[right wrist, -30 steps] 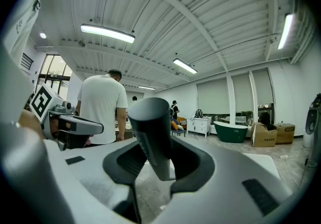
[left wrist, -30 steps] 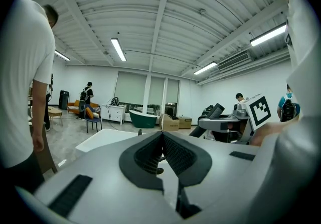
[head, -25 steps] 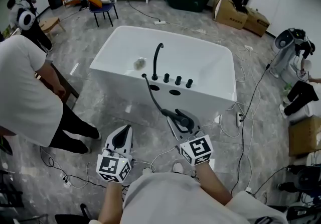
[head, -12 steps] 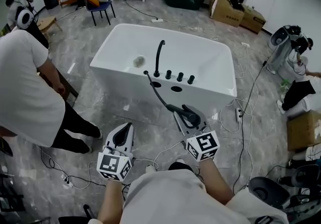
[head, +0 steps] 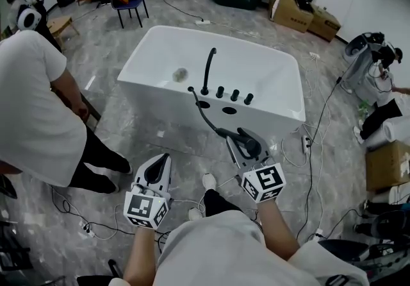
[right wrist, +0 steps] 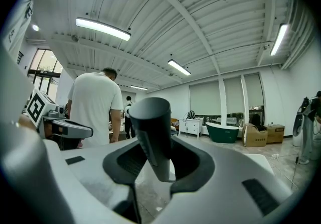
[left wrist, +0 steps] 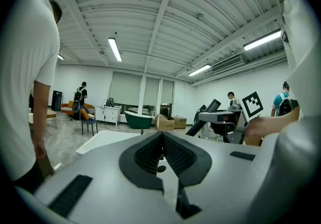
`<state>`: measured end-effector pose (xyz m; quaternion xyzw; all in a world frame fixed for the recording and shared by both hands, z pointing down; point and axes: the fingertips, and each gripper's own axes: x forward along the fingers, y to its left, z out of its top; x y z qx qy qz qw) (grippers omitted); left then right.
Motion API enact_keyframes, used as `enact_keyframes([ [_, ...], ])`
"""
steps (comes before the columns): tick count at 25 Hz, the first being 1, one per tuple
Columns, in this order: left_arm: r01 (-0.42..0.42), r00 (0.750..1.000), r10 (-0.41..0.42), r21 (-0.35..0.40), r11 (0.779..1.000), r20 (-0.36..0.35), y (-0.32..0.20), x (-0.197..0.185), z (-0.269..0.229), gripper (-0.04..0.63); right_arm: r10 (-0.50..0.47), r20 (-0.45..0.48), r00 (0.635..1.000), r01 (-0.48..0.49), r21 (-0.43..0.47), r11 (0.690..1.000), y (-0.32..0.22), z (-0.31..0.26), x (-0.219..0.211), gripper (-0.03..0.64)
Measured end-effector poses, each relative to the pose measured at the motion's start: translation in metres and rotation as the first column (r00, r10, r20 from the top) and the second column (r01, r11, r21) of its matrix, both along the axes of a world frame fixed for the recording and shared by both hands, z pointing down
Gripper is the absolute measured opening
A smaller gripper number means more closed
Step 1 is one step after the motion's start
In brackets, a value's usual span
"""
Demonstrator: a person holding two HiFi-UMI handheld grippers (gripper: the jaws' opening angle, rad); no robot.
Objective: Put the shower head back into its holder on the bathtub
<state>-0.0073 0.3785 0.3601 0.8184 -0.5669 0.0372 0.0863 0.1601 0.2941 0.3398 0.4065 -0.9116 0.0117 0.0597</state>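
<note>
Black shower head clamped in the right gripper, lower centre, may twist loose if its hose drags; left gripper pinched together, empty.

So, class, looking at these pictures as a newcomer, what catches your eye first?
The white rectangular bathtub fills the middle of the head view. Just in front of it, the right gripper clamps a black shower head on its black hose, and a person in a white T-shirt stands at the left.

Bright even light, ceiling strip lights glaring, fisheye-bent edges, dark vignetted corners
</note>
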Motion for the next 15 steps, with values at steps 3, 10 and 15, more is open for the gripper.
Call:
enact_keyframes([
  [3,-0.01,1.0,0.01,0.009,1.0,0.0,-0.009,0.004,-0.002,0.009,-0.01,0.007,1.0,0.01,0.012,1.0,-0.005,-0.003,-0.005,0.144],
  [10,-0.018,1.0,0.018,0.006,1.0,0.009,-0.031,-0.002,0.001,0.009,-0.024,0.016,1.0,0.023,0.04,0.999,-0.029,-0.013,-0.017,0.143],
  [15,-0.022,1.0,0.022,0.002,1.0,0.009,-0.064,-0.004,0.004,0.009,-0.035,0.033,0.999,0.033,0.072,0.997,-0.056,-0.025,-0.02,0.143],
])
